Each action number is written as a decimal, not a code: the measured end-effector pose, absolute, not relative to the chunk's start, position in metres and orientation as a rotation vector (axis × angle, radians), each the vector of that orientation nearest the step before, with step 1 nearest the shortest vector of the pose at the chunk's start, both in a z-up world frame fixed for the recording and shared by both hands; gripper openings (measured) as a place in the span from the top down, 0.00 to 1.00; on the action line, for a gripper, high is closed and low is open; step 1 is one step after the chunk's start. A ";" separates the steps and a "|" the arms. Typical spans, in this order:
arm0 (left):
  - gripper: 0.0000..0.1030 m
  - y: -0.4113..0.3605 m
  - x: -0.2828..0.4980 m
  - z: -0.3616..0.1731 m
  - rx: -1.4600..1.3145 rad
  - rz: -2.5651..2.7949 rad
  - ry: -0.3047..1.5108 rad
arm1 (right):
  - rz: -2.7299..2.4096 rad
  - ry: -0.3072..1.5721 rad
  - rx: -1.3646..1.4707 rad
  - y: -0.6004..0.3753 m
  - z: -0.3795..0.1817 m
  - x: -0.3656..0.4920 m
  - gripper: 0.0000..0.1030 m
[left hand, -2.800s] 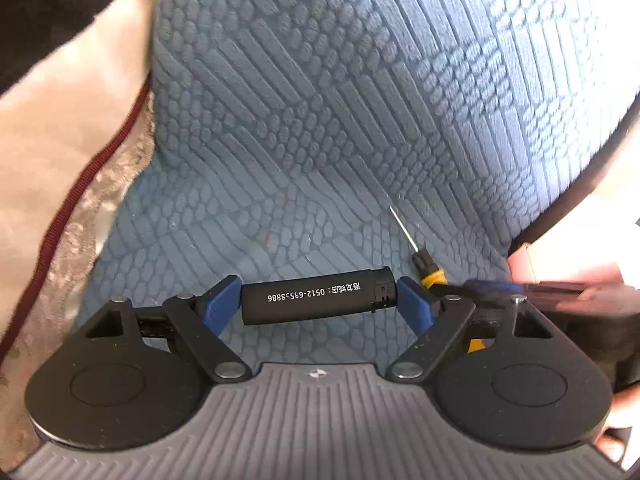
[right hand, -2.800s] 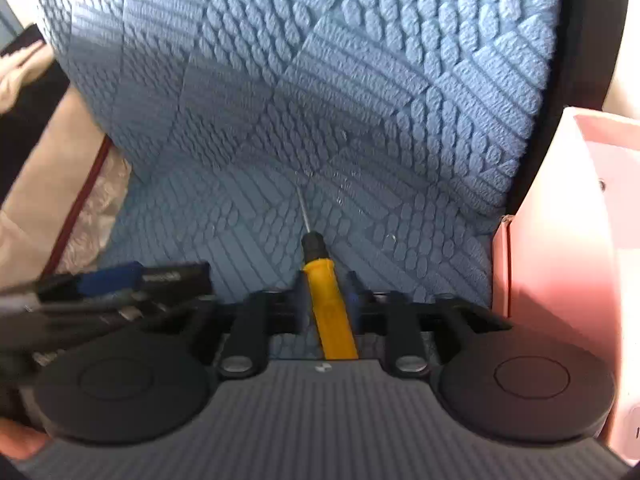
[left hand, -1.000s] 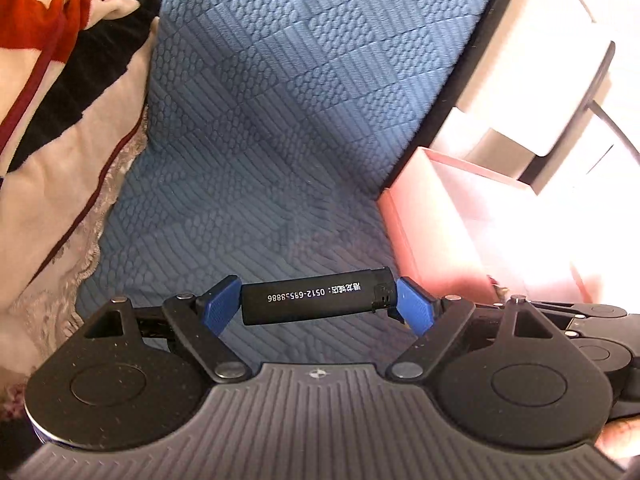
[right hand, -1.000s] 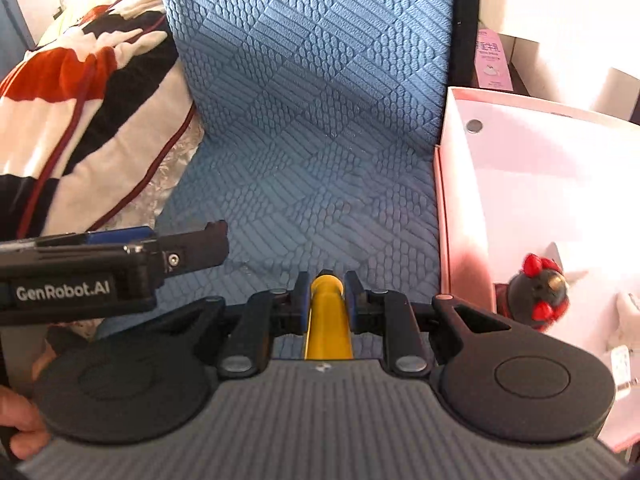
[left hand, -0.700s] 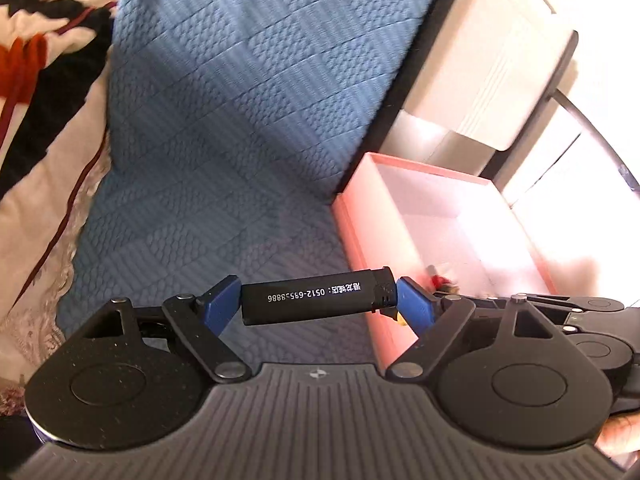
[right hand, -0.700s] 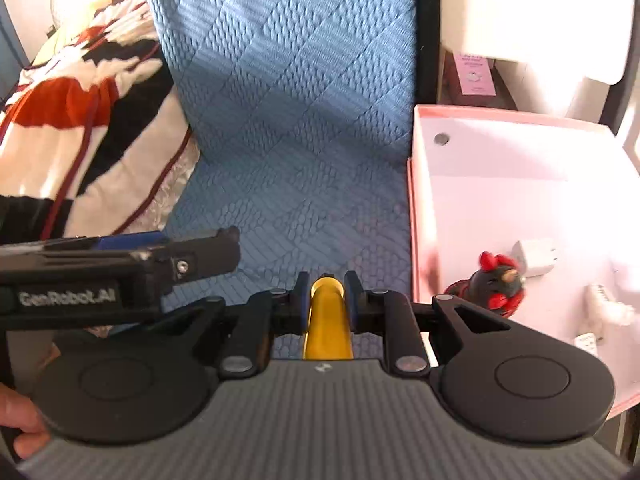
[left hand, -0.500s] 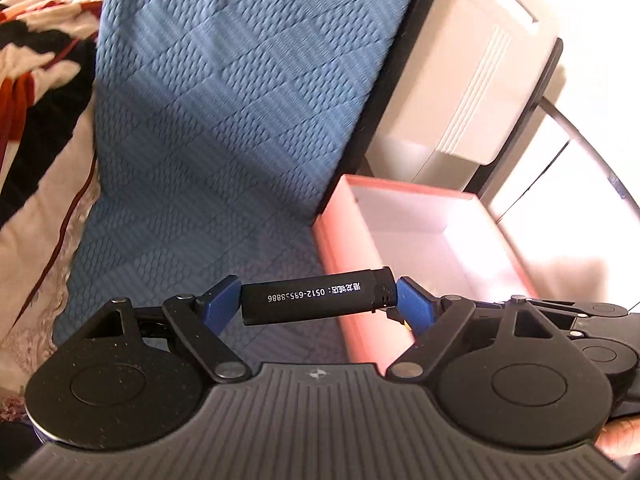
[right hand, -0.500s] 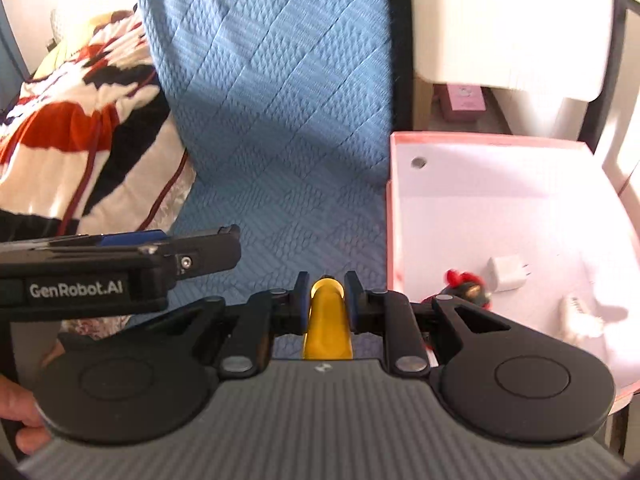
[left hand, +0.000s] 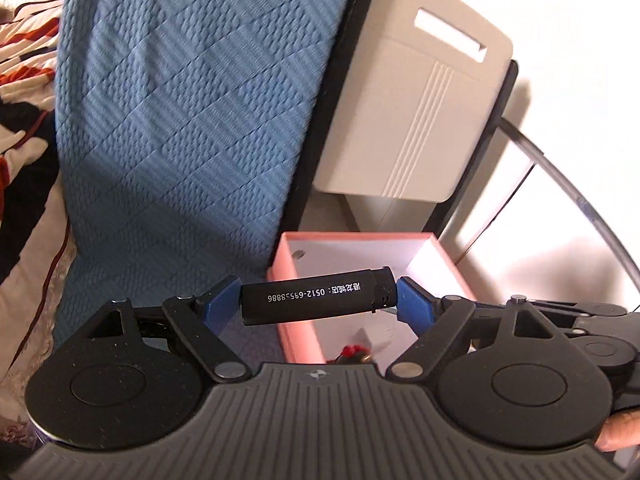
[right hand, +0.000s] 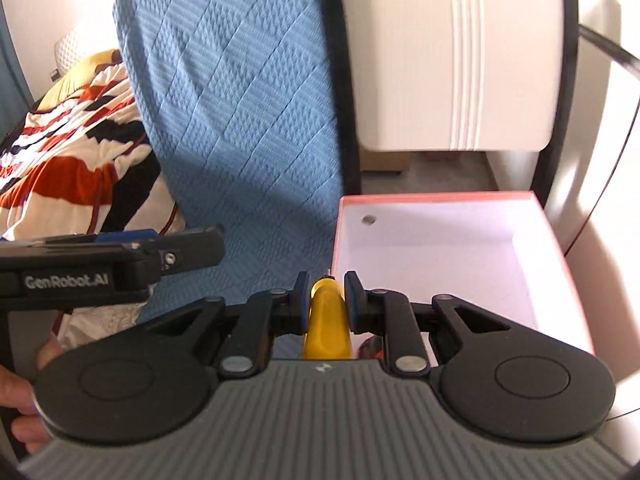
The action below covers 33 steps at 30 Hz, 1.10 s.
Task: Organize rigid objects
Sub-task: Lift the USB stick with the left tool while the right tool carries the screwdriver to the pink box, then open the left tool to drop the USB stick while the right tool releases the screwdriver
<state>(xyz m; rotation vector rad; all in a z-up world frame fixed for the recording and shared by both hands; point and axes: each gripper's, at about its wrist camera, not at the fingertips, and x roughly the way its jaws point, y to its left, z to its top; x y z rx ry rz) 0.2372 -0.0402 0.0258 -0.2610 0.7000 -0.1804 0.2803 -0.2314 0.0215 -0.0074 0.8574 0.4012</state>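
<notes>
My left gripper (left hand: pixel 318 300) is shut on a black lighter (left hand: pixel 318 298) with white print, held crosswise between the blue pads, above the near left corner of an open pink box (left hand: pixel 304 332). My right gripper (right hand: pixel 326 294) is shut on the yellow handle of a screwdriver (right hand: pixel 326 320); its tip is hidden. It hovers at the left front edge of the pink box (right hand: pixel 560 256). The left gripper also shows from the side in the right wrist view (right hand: pixel 120 256). A small red and black item (left hand: pixel 354 352) lies in the box.
A blue textured cushion (left hand: pixel 180 120) lies left of the box. A white cabinet (left hand: pixel 412 112) stands behind the box. A patterned red, black and white blanket (right hand: pixel 68 160) lies at far left. A black cable (left hand: pixel 580 208) curves at the right.
Both grippers have lifted off the blue cushion and swung right toward the pink box, each still holding its object. The box now sits directly ahead of both.
</notes>
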 end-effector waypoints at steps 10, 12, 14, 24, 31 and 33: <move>0.16 -0.089 0.249 0.041 -0.245 -0.215 0.665 | 0.354 0.816 -0.001 -0.277 0.039 0.293 0.79; 0.16 -0.101 0.253 0.037 -0.242 -0.221 0.671 | 0.339 0.816 0.007 -0.290 0.036 0.294 0.79; 0.16 -0.114 0.256 0.030 -0.237 -0.232 0.680 | 0.321 0.824 0.015 -0.302 0.030 0.296 0.79; 0.16 -0.168 0.281 -0.026 -0.236 -0.261 0.782 | 0.250 0.919 0.024 -0.356 -0.028 0.302 0.79; 0.16 -0.189 0.294 -0.061 -0.228 -0.267 0.852 | 0.198 0.988 0.063 -0.388 -0.072 0.307 0.79; 0.16 -0.194 0.297 -0.070 -0.219 -0.265 0.872 | 0.190 0.999 0.049 -0.391 -0.082 0.307 0.79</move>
